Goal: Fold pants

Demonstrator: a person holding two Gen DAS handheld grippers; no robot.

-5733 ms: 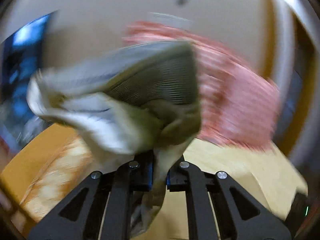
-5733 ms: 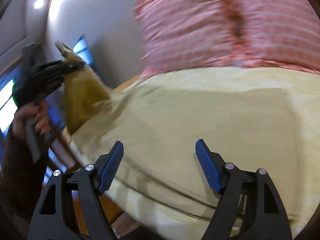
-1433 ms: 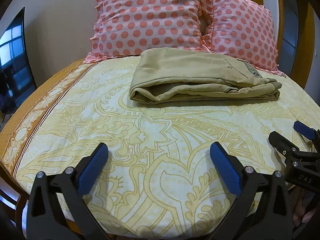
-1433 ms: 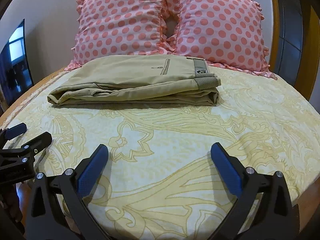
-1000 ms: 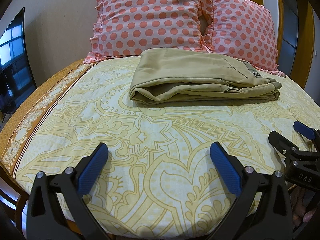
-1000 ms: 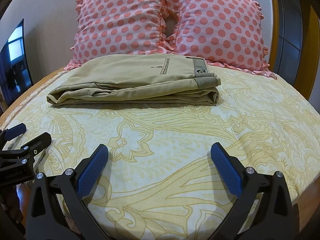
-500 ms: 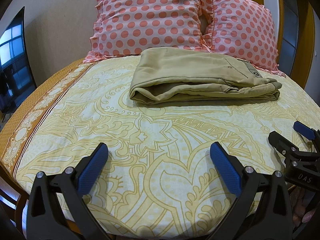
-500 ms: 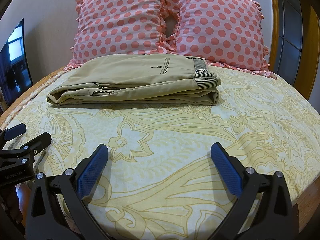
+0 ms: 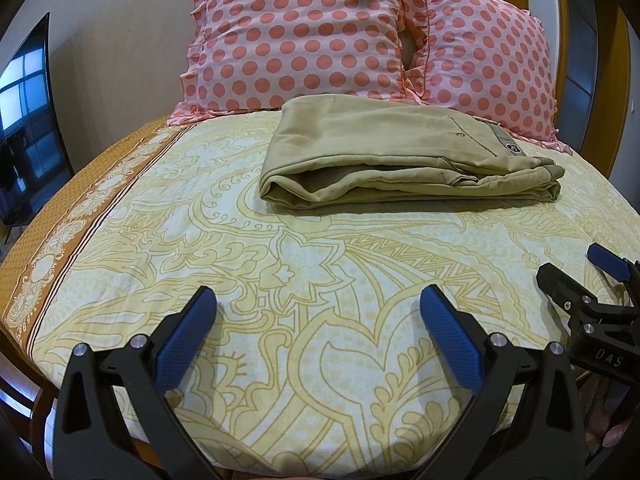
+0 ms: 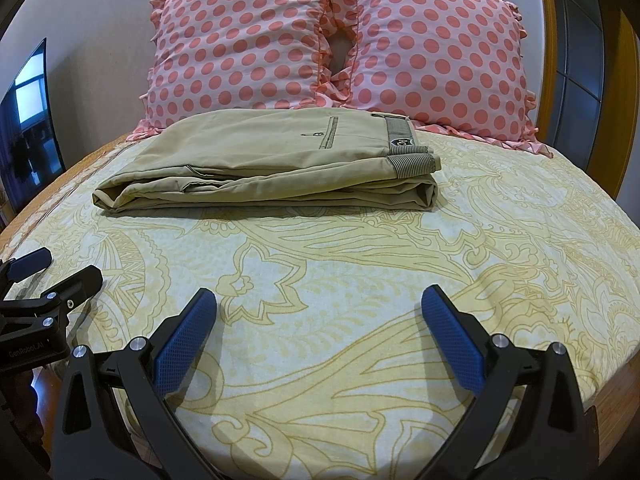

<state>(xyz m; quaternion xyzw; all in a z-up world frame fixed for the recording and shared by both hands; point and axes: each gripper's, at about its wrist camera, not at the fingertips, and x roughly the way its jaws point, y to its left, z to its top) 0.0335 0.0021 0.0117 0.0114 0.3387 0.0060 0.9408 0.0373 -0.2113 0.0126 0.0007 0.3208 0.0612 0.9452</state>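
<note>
The khaki pants lie folded in a flat stack on the yellow patterned bed sheet, near the pillows; they also show in the right wrist view, waistband to the right. My left gripper is open and empty, held over the near part of the bed, well short of the pants. My right gripper is open and empty, also back from the pants. Each gripper shows in the other's view: the right gripper at the right edge, the left gripper at the left edge.
Two pink polka-dot pillows stand against the wall behind the pants. A dark TV screen is at the left. A wooden bed frame edges the mattress. A wooden door frame stands at the right.
Long ago the left gripper held the pants in the air. Over the last second nothing has visibly moved; both grippers hold still and open.
</note>
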